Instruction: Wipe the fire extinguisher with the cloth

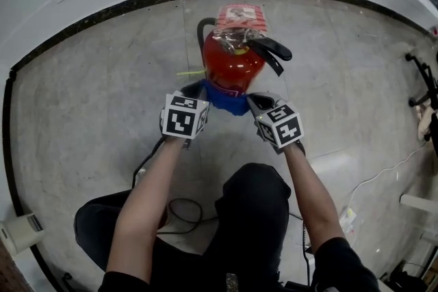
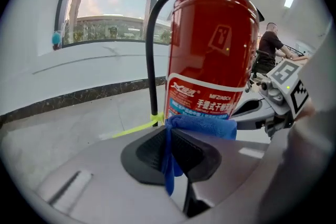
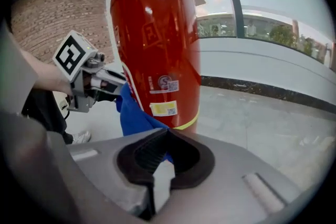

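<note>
A red fire extinguisher [image 1: 233, 59] stands upright on the grey floor, with a black handle [image 1: 272, 50] and a black hose [image 1: 202, 29]. A blue cloth [image 1: 226, 98] is stretched across its lower near side between my two grippers. My left gripper [image 1: 197, 88] is shut on the cloth's left end. In the left gripper view the cloth [image 2: 206, 126] runs from that gripper's [image 2: 169, 131] jaws to the cylinder [image 2: 212, 44]. My right gripper [image 1: 254, 100] holds the right end. The right gripper view shows the cloth [image 3: 132, 110] against the cylinder [image 3: 157, 39], a corner caught in my right gripper [image 3: 168, 135].
A yellow-green tie [image 1: 189, 72] sticks out at the hose's foot. A dark stone kerb [image 1: 102, 16] and a white sill curve behind the extinguisher. Cables [image 1: 182, 213] lie by my knees, a white cable [image 1: 382, 176] at the right. A person [image 2: 270, 43] sits far off.
</note>
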`<state>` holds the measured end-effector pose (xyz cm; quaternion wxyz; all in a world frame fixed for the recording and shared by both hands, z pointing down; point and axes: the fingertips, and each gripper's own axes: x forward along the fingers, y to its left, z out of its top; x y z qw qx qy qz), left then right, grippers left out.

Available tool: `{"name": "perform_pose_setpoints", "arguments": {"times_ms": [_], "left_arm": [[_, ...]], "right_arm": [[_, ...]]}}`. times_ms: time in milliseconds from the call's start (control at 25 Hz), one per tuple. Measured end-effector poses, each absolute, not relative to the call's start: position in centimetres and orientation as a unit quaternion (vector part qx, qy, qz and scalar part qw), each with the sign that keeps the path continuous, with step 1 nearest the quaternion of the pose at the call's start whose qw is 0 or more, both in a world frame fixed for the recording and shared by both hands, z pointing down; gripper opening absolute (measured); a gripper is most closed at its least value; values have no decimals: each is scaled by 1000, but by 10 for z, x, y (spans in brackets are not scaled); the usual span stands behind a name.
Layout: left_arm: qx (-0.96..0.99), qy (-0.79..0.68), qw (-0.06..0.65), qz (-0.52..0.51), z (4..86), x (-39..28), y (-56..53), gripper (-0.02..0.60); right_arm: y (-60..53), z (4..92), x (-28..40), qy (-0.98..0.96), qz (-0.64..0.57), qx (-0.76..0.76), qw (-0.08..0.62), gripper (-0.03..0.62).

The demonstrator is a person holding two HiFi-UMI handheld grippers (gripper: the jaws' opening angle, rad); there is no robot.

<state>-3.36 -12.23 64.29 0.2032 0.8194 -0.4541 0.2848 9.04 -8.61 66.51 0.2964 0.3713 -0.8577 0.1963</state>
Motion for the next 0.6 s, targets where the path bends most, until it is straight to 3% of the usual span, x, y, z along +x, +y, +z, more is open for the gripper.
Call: {"name": "perform_pose_setpoints", "arguments": {"times_ms": [360, 600], "left_arm": [[828, -453, 191, 269, 647, -45, -163, 26], [823, -449, 231, 260, 672, -44, -159, 26]], "right_arm": [[-71, 674, 52, -869, 214, 331, 299, 6], [-73, 683, 58, -860, 220, 344, 306, 6]]}}
